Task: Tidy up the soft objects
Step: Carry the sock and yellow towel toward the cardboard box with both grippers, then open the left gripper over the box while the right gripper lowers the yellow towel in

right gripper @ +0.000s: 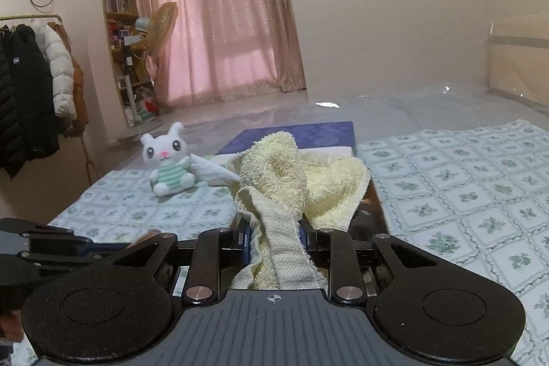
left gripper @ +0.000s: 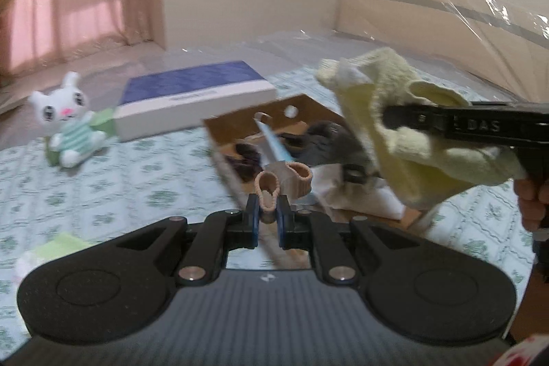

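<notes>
Currently a yellow towel (right gripper: 291, 174) is clamped in the right gripper (right gripper: 274, 239) above the cardboard box (left gripper: 308, 112); a beige band (left gripper: 269, 191) is pinched by the left gripper (left gripper: 267, 218). Either could be dropped outside if released early.

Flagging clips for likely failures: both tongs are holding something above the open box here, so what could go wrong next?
1. The yellow towel is pinched by one bunched edge in the right tongs; most of it hangs loose and could land draped over the cardboard box rim.
2. The left tongs grip only the end of a small beige elastic band, which could slip out.
3. The towel hides much of the box, so drops are aimed half blind.
</notes>
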The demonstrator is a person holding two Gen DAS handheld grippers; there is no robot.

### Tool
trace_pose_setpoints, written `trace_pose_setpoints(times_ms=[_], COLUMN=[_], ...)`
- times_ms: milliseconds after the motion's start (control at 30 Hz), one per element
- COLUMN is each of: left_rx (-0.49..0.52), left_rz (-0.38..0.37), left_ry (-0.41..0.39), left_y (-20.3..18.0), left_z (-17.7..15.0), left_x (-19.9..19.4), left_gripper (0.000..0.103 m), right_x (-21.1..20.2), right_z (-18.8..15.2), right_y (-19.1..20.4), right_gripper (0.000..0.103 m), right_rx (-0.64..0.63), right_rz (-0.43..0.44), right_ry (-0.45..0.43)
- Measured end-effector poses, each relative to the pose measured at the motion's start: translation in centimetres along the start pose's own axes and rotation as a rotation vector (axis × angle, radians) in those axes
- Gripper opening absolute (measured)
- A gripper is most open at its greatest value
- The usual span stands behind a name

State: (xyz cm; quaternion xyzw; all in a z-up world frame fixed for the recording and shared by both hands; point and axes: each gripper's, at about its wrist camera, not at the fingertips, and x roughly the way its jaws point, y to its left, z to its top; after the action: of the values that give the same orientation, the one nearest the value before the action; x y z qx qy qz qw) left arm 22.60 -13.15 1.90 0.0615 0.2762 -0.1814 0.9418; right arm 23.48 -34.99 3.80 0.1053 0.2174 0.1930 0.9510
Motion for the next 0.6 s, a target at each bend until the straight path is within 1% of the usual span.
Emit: trace_pose_setpoints(times_ms=[100,167,233,267,367,467,600], left_rx=[0.011,0.009,0.002,-0.001,-0.01,-0.022,-0.033], left_rz=[-0.013,-0.018,-0.018,-0.015,-0.002,0.012,0.027], left_ry=[0.028,0.042,0.055,0.061,0.074,0.086,0.086], left_y=[-1.3,-1.5,-1.7,-1.8,-1.7,-1.4,-0.8], left_z=[0.0,0.0,0.1,0.1,0.2,0.1,0.0], left_x=[1.7,2.8,3.7,4.1,5.4,6.1,5.9], left_gripper=[0.011,0.012,0.017,0.017,0.032,0.033,0.033], right_x=[0.0,0.0,0.0,0.0,0.1,0.4,0.9], right_z=[-0.3,-0.6,-0.8,-0.9,-1.0,-1.0,-1.3], right_y=[-1.2,-1.7,-2.2,-2.5,-3.1,-3.7,-4.0], right_gripper=[0.026,0.026,0.026,0.026,0.026,0.026,0.026], right_rx=[0.002,0.008,0.016,0.019,0.027,0.03,0.014], right_rz=[-0.005,-0.004,-0.001,0.0,0.005,0.01,0.006], right_ry=[0.005,0.007,0.009,0.009,0.011,0.013,0.013])
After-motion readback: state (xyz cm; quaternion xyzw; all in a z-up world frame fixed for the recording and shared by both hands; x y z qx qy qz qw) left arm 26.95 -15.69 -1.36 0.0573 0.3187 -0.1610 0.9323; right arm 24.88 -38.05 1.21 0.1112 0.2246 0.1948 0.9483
